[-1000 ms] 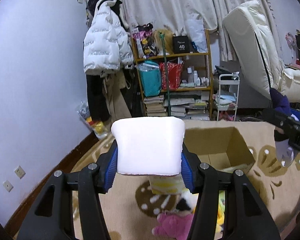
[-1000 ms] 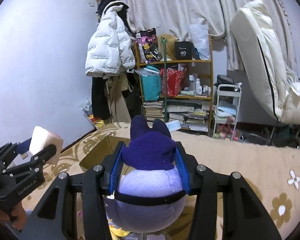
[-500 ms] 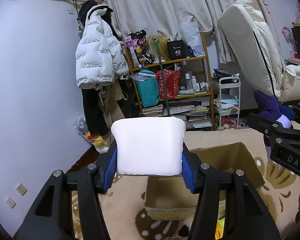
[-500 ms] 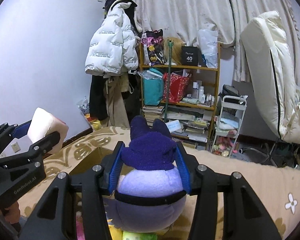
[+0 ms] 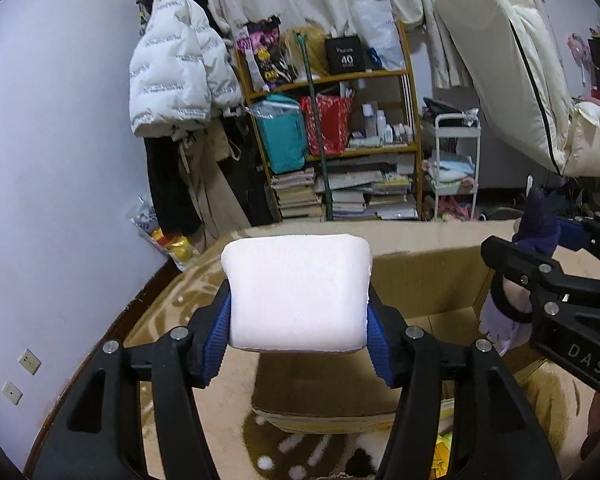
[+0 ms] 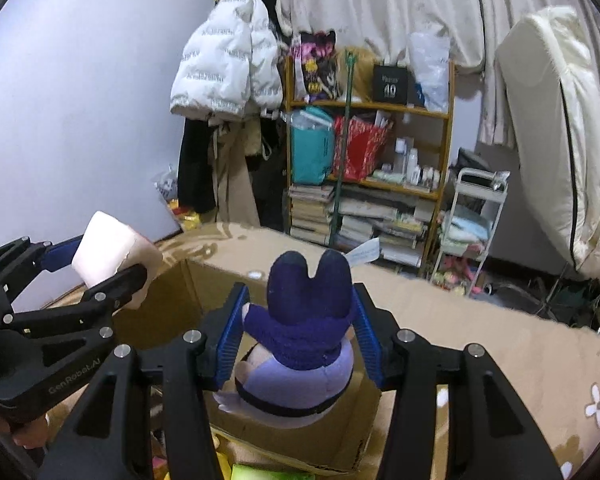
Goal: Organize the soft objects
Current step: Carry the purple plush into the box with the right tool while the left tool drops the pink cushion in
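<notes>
My left gripper [image 5: 298, 332] is shut on a white foam block [image 5: 298, 292] and holds it over the near left part of an open cardboard box [image 5: 428, 280]. My right gripper [image 6: 298, 332] has its jaws parted around a purple and lilac plush toy [image 6: 300, 344], which sits low between them over the box [image 6: 172, 312]. The pads look slightly apart from the toy. The left gripper and block also show in the right wrist view [image 6: 112, 252]. The right gripper and toy show at the right of the left wrist view [image 5: 536, 276].
The box stands on a beige patterned rug [image 6: 500, 344]. A cluttered wooden shelf [image 5: 340, 140], hanging coats [image 5: 176, 80], a white cart [image 5: 456, 168] and a cream recliner [image 5: 512, 60] stand behind. Small toys [image 6: 260, 472] lie in front of the box.
Both grippers have moved forward over the box. The right gripper's jaws have widened and the plush toy has dropped lower between them. The left grip on the block is unchanged.
</notes>
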`<state>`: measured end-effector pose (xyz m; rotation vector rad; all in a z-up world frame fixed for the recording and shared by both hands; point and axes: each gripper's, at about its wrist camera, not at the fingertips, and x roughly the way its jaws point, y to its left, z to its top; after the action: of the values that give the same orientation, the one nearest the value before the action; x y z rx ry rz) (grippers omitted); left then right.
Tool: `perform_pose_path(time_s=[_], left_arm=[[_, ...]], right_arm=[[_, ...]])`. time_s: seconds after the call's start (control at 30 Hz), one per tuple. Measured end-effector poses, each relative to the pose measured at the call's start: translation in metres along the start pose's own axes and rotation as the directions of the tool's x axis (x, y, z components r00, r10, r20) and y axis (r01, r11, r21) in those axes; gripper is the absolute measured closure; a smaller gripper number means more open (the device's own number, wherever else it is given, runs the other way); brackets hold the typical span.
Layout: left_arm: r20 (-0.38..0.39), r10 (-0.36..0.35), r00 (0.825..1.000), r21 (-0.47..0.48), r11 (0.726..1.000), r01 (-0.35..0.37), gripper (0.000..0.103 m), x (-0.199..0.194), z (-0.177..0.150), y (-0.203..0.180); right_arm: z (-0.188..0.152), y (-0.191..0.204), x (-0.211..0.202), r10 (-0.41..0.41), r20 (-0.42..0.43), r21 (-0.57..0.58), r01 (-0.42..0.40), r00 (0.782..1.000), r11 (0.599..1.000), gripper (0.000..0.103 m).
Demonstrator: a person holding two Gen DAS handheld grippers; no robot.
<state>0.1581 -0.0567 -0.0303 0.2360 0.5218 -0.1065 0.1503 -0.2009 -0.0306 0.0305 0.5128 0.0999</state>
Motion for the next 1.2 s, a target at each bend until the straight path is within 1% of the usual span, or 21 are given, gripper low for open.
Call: perform_pose_path(time_s=[0.17,0.27,0.33,0.4,0.47,0.5,0.53,0.6,0.77,0.8,0.83,0.87,0.9,0.93,1.07,1.1,1.2], left_arm=[[-0.043,-0.017,0.999,0.013,1.000,0.017,0.041,0.014,-0.007,-0.005],[-0.073,-0.065,0.995,0.005,0.998,0.065,0.040,0.020,-0.009,-0.006],[-0.086,-0.078,0.993,-0.007,0.997,0.078,0.039,0.021,-0.010,-0.006],[-0.089,-0.068,0.994,-0.005,0.998,0.067,0.037,0.022,-0.010,-0.006],[-0.099,-0.041,0.994,-0.001,0.999,0.041,0.035,0.025,-0.011,-0.006],[-0.103,-0.038,0.994,-0.004,0.999,0.038,0.034,0.024,-0.012,-0.005],[-0.111,-0.040,0.993,-0.011,0.999,0.039,0.033,0.024,-0.013,-0.003],[-0.119,-0.032,0.992,-0.027,0.999,0.029,0.023,0.023,-0.014,0.001],[-0.090,-0.034,0.995,-0.039,0.999,0.031,0.012,0.008,-0.013,0.006],[-0.082,-0.030,0.996,-0.037,0.999,0.027,0.008,0.004,-0.012,0.007],[-0.075,-0.029,0.997,-0.036,0.999,0.026,0.007,0.001,-0.012,0.007],[-0.068,-0.027,0.997,-0.035,0.999,0.025,0.006,-0.003,-0.013,0.007],[-0.065,-0.025,0.998,-0.031,0.999,0.023,0.006,-0.007,-0.013,0.007],[-0.066,-0.021,0.998,-0.027,0.999,0.020,0.006,-0.010,-0.013,0.007],[-0.074,-0.004,0.997,-0.017,1.000,0.003,0.004,-0.022,-0.015,0.009],[-0.082,-0.007,0.997,-0.015,1.000,0.005,0.002,-0.025,-0.015,0.010],[-0.124,-0.017,0.992,-0.013,1.000,0.015,0.001,-0.032,-0.015,0.015]], right_arm=[[-0.009,-0.021,0.013,0.025,-0.050,0.094,-0.020,0.998,0.995,0.045],[-0.013,-0.032,0.017,0.039,-0.066,0.152,-0.029,0.997,0.988,0.044],[-0.016,-0.037,0.018,0.037,-0.084,0.171,-0.022,0.996,0.985,0.040],[-0.018,-0.041,0.018,0.049,-0.089,0.182,-0.032,0.995,0.983,0.040],[-0.018,-0.042,0.015,0.050,-0.084,0.194,-0.033,0.995,0.981,0.039],[-0.018,-0.044,0.014,0.061,-0.081,0.204,-0.043,0.995,0.978,0.037],[-0.018,-0.045,0.012,0.067,-0.077,0.212,-0.050,0.995,0.976,0.032],[-0.019,-0.046,0.009,0.074,-0.067,0.222,-0.058,0.995,0.973,0.027],[-0.021,-0.047,0.002,0.072,-0.073,0.223,-0.054,0.995,0.973,0.027],[-0.020,-0.048,0.000,0.074,-0.075,0.226,-0.055,0.994,0.973,0.026],[-0.020,-0.049,-0.003,0.076,-0.075,0.231,-0.057,0.994,0.971,0.024],[-0.021,-0.049,-0.006,0.076,-0.073,0.234,-0.056,0.994,0.971,0.022],[-0.021,-0.049,-0.009,0.075,-0.069,0.237,-0.057,0.995,0.970,0.016],[-0.022,-0.049,-0.013,0.074,-0.061,0.239,-0.058,0.995,0.969,0.012],[-0.022,-0.047,-0.028,0.065,-0.051,0.238,-0.051,0.997,0.970,0.010],[-0.023,-0.046,-0.031,0.065,-0.054,0.238,-0.050,0.996,0.970,0.010],[-0.025,-0.044,-0.037,0.064,-0.069,0.236,-0.046,0.996,0.971,0.010]])
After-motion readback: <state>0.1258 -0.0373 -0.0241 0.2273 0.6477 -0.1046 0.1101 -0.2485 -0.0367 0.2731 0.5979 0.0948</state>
